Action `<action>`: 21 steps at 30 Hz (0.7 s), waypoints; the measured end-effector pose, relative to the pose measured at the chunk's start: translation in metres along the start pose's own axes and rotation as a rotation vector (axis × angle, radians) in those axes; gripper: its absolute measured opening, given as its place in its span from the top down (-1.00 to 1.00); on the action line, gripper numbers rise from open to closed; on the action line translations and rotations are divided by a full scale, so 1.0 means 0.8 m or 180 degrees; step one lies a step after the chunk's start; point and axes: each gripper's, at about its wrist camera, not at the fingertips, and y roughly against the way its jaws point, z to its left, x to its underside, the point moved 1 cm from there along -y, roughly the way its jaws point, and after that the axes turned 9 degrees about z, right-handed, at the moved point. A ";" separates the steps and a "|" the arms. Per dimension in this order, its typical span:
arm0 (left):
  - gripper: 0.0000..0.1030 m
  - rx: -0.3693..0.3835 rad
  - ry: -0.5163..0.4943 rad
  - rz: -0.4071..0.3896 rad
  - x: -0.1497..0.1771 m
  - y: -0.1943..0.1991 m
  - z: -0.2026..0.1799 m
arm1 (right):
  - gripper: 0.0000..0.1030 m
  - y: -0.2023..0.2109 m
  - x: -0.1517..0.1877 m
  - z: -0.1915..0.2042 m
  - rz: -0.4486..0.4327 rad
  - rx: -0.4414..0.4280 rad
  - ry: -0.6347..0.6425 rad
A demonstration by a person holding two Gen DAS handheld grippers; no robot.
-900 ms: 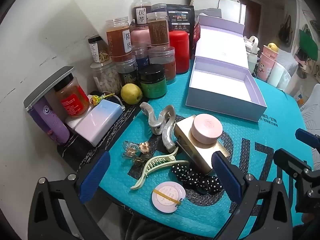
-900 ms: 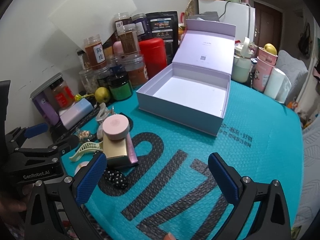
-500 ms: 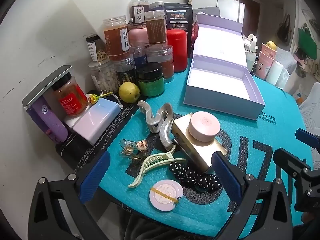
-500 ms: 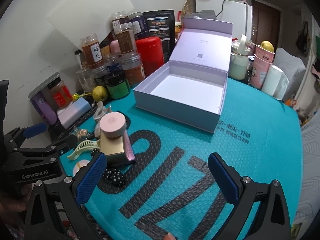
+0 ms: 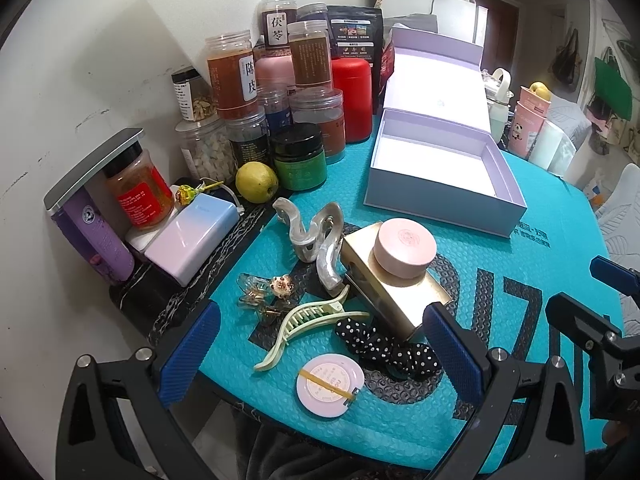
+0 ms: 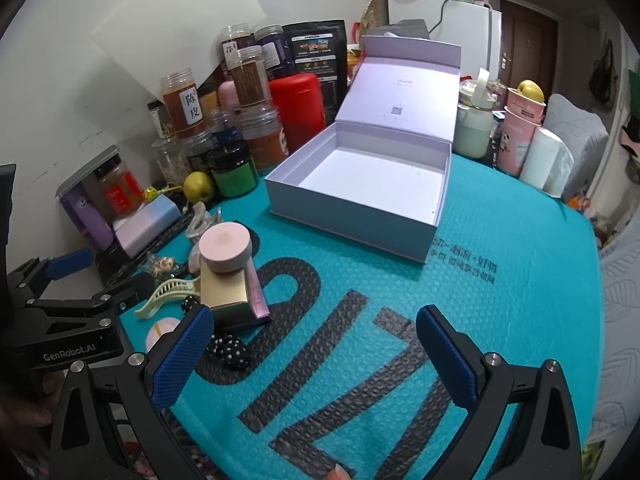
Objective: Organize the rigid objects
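Note:
An open lavender box (image 5: 440,168) (image 6: 360,184) stands empty on the teal mat. In front of it lies a gold box (image 5: 396,296) (image 6: 224,292) with a round pink jar (image 5: 404,246) (image 6: 225,246) on top. Around it lie a pearly claw clip (image 5: 316,236), a pale green claw clip (image 5: 308,320) (image 6: 168,292), a small clear clip (image 5: 264,292), a polka-dot scrunchie (image 5: 384,348) (image 6: 230,350) and a round pink compact (image 5: 330,384). My left gripper (image 5: 316,354) is open above the clips. My right gripper (image 6: 316,354) is open over bare mat, right of the gold box.
Jars, a red canister (image 5: 352,100) and a green-lidded jar (image 5: 302,156) crowd the back left by the wall. A lemon (image 5: 256,182) and a pastel power bank (image 5: 192,236) sit at the left. Cups and a paper roll (image 6: 544,164) stand at the back right.
Both grippers have drifted slightly back and up, so the objects sit a little lower and nearer in view. Nothing on the mat has moved. Both stay open.

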 end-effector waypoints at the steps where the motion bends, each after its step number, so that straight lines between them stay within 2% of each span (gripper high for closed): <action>1: -1.00 0.0016 0.0007 0.0004 0.000 0.000 0.000 | -1.00 0.000 0.000 0.000 0.0000 -0.0001 0.0002; 6: -1.00 0.0069 0.0052 0.0028 0.003 0.004 0.002 | -1.00 0.002 0.001 0.002 -0.0001 -0.0004 0.0010; 14: -1.00 -0.0044 -0.0001 0.0011 0.007 0.009 0.003 | -1.00 0.007 0.006 0.006 -0.0025 -0.0013 0.0038; 21: -1.00 0.0015 -0.0009 -0.0008 0.020 0.016 0.003 | -1.00 0.008 0.015 0.013 -0.0012 -0.0051 0.0082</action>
